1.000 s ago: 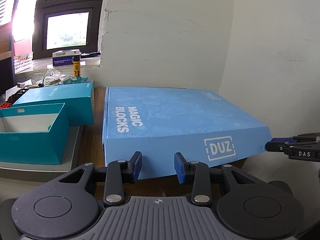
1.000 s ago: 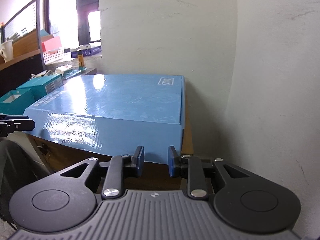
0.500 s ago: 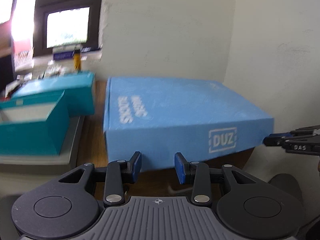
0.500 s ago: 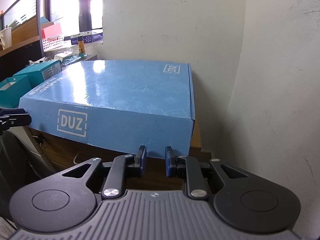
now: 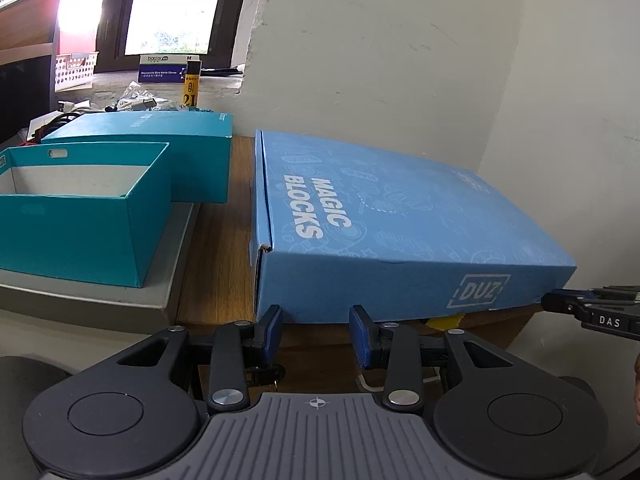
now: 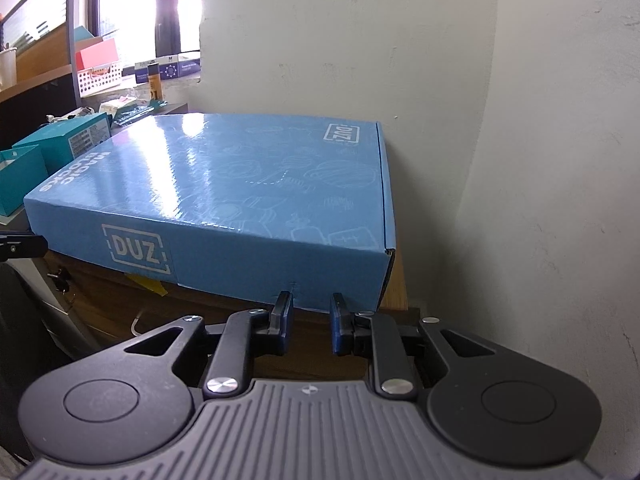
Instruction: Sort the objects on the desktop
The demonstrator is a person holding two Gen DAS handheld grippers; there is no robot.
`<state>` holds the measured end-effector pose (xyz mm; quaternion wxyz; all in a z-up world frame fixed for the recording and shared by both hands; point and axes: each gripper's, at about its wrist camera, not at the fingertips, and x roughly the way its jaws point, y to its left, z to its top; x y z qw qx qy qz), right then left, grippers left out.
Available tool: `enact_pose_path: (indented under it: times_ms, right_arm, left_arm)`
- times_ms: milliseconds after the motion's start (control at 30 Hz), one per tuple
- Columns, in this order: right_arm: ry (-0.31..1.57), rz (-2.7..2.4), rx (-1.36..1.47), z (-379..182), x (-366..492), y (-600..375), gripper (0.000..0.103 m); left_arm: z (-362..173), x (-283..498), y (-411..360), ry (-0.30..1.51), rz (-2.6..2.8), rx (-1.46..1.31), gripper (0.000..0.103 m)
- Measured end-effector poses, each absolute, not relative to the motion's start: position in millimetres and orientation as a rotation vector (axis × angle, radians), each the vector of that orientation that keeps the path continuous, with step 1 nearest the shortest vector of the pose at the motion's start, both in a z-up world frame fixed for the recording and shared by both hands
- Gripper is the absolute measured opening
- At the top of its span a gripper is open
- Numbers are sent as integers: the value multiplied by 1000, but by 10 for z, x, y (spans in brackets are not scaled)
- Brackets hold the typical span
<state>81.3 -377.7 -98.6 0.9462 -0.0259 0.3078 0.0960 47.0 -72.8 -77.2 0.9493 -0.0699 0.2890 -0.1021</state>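
A large flat blue "Magic Blocks" box (image 5: 384, 220) lies on the wooden desk (image 5: 216, 264) against the white wall; it also shows in the right wrist view (image 6: 240, 188). My left gripper (image 5: 316, 334) is open and empty, just in front of the box's near left side. My right gripper (image 6: 310, 322) is open and empty, just in front of the box's near right corner. The right gripper's tip (image 5: 592, 310) shows at the right edge of the left wrist view, near the box's corner.
An open teal box (image 5: 80, 216) and a closed teal box (image 5: 160, 152) stand on a grey board (image 5: 100, 300) to the left. Clutter, a white basket (image 5: 74, 70) and a yellow tube (image 5: 191, 84) are at the back by the window. The wall is close on the right.
The box now lies flatter on the desk and further back toward the wall. Both grippers have risen a little and stay open in front of it.
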Motion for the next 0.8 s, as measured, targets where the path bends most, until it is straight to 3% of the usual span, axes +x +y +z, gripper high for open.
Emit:
enact_pose_path:
  times_ms: [800]
  right_arm:
    - [606, 198, -4, -979, 672, -3744, 25]
  left_arm:
    - [-681, 214, -905, 534, -219, -55, 43]
